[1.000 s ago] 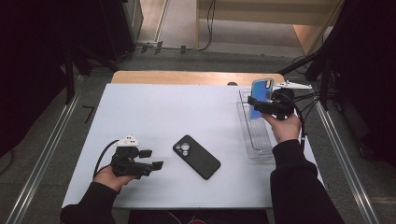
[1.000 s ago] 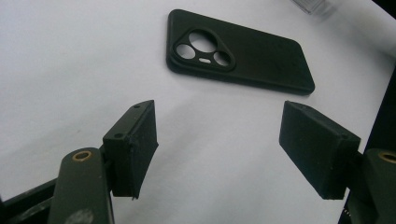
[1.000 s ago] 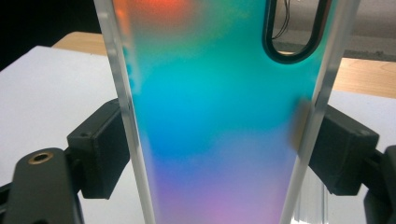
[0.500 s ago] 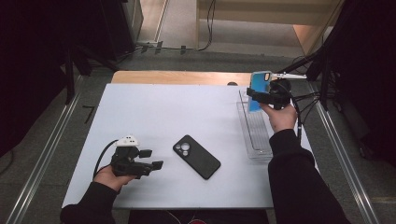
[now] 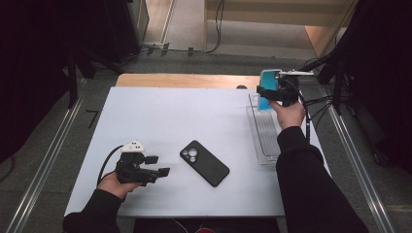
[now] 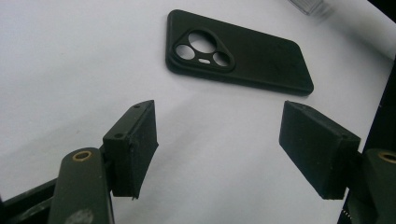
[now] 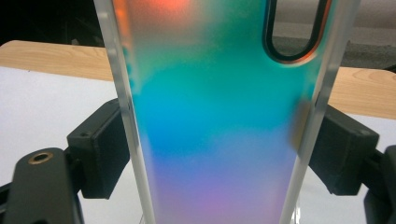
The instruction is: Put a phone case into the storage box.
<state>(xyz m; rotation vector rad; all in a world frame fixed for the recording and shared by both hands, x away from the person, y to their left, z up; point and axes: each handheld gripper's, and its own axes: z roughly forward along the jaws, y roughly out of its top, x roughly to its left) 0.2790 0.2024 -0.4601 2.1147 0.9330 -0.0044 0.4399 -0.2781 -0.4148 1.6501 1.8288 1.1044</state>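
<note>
Two cases matter: the iridescent translucent blue-green phone case [image 7: 219,121], pinched upright by its long edges in the right gripper [image 5: 273,93] fingers over the desk's [image 5: 194,116] far right corner, and the black phone case [image 5: 204,163], lying diagonally near the front edge just beyond the left gripper [image 5: 154,167], whose fingers are spread.

I see a shiny phone case [image 7: 219,121] going orange, green, blue, purple; a black phone [image 5: 204,163]; a white table [image 5: 184,116].

right claw [image 5: 266,92] | carried iridescent phone case [image 5: 266,80] toward table's far edge
</note>
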